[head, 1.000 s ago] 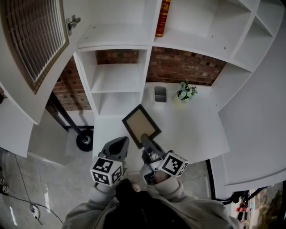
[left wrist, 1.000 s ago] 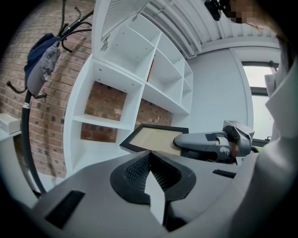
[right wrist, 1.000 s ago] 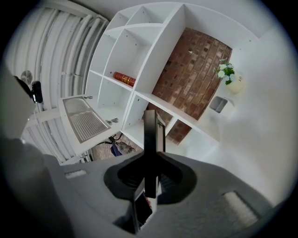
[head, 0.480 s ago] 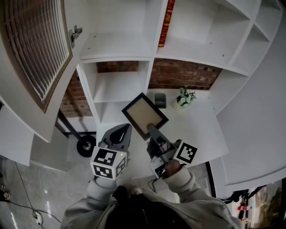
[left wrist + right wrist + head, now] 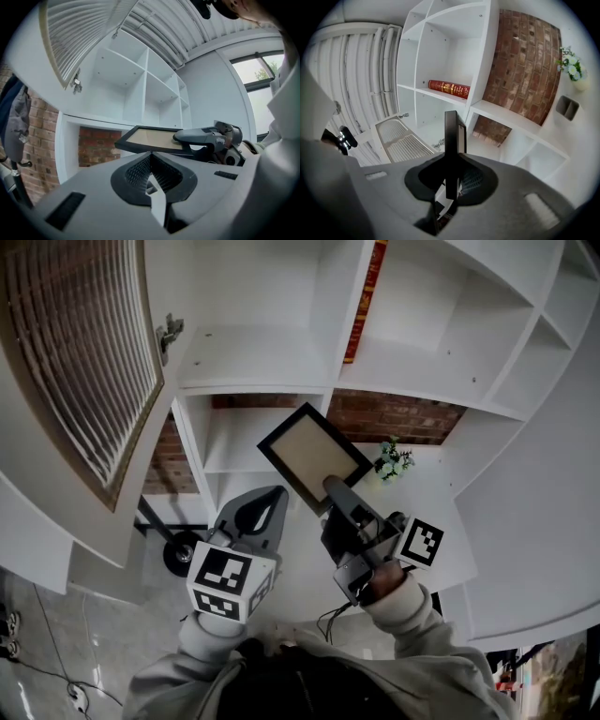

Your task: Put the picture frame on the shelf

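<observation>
The picture frame point(image 5: 314, 457), black-edged with a tan panel, hangs in the air in front of the white shelf unit point(image 5: 262, 362). My right gripper point(image 5: 335, 491) is shut on the frame's near edge. In the right gripper view the frame point(image 5: 451, 140) stands edge-on between the jaws. My left gripper point(image 5: 270, 500) sits a little left of the frame, jaws together and holding nothing. From the left gripper view the frame point(image 5: 150, 139) lies flat just beyond my closed left gripper point(image 5: 150, 164), with the right gripper point(image 5: 206, 138) clamped on it.
A louvered cabinet door point(image 5: 80, 362) stands open at the left. A red book point(image 5: 363, 302) leans in an upper compartment. A small flower pot point(image 5: 394, 461) sits on the white counter point(image 5: 431, 512) before a brick wall point(image 5: 394, 413). A black wheeled stand point(image 5: 174, 554) is on the floor.
Both grippers have risen toward the upper shelves. The frame has gone up with the right gripper, from over the counter to the height of the lower compartments.
</observation>
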Demonstrator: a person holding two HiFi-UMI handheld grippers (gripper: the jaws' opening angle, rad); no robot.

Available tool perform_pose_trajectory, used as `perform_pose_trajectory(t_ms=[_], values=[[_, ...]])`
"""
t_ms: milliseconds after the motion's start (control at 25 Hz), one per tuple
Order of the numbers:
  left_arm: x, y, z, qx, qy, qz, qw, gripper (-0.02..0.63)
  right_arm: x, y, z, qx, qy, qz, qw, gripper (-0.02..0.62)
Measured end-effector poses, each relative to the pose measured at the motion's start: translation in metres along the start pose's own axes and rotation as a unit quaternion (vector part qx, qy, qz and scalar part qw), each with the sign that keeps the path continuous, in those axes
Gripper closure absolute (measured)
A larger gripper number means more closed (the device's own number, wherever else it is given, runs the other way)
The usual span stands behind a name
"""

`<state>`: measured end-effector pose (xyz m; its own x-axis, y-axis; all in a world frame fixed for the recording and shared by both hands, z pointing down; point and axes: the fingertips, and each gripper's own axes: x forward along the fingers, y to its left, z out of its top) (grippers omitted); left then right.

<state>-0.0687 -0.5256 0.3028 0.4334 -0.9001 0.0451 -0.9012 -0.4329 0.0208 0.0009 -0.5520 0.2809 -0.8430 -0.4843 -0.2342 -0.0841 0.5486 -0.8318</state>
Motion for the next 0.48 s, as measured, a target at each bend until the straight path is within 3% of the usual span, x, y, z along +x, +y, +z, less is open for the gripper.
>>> perform_pose_trajectory(t_ms=[480], values=[[0.002, 0.017, 0.056, 0.018, -0.029, 0.007, 0.9994, 0.601, 0.068, 0.055, 0.034, 0.023, 0.015, 0.066, 0.997, 0.546]])
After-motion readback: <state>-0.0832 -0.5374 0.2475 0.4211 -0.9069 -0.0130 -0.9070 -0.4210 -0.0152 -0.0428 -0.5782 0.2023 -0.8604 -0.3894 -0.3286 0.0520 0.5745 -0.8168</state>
